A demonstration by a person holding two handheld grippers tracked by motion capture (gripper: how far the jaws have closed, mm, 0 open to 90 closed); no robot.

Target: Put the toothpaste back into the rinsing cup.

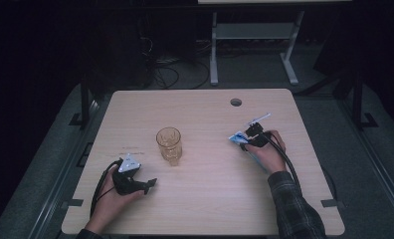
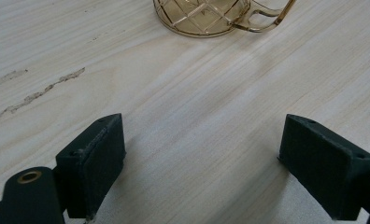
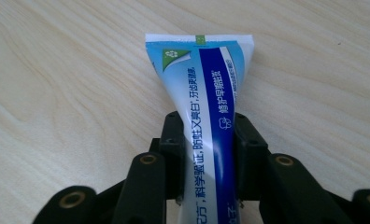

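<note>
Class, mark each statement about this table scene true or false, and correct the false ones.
1. The right hand-held gripper is closed on a toothpaste tube. True.
2. The left hand-held gripper holds the glass mug. False: its jaws stand wide apart over bare table, with nothing between them.
3. The amber glass mug stands upright near the middle of the table. True.
4. The toothpaste tube is inside the mug. False: the tube is off to the right of the mug, in the right hand-held gripper.
5. The mug has a handle. True.
</note>
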